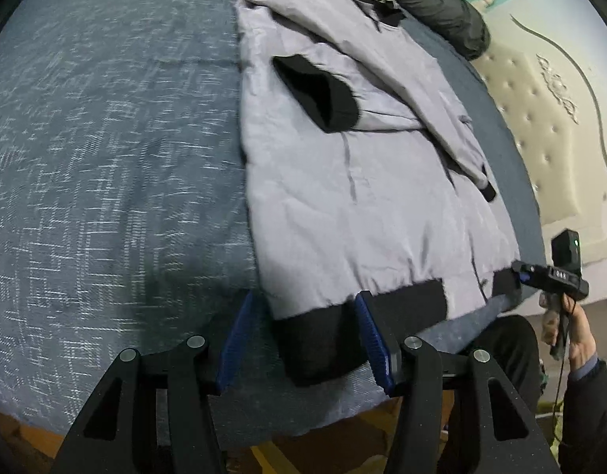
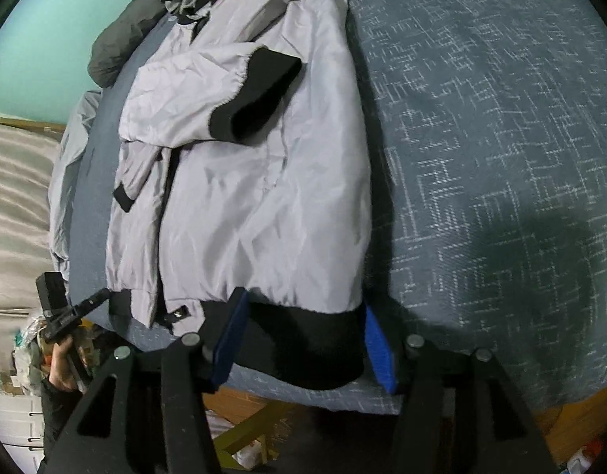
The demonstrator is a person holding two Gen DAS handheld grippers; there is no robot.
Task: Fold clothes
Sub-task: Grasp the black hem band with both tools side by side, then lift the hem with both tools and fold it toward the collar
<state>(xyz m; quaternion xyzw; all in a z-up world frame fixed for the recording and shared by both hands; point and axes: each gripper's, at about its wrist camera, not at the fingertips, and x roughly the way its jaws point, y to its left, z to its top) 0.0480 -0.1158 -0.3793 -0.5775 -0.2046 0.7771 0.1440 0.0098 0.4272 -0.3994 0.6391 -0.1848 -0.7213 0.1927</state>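
Jacket [image 1: 362,181] flat on bed [image 1: 106,158], sleeves crossed over, black hem [image 1: 323,339] at 6 o'clock. Left gripper [image 1: 303,339] and right gripper [image 2: 299,339] part-open, straddling hem corners, gripping nothing. Advise clamping both corners evenly, then lifting toward 12 o'clock.

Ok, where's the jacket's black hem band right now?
The hem band lies at the near edge of the bed, one corner between each hand-held gripper's open blue pads: left, right.

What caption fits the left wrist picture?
Open left gripper straddles the black hem of a grey jacket on the bed.
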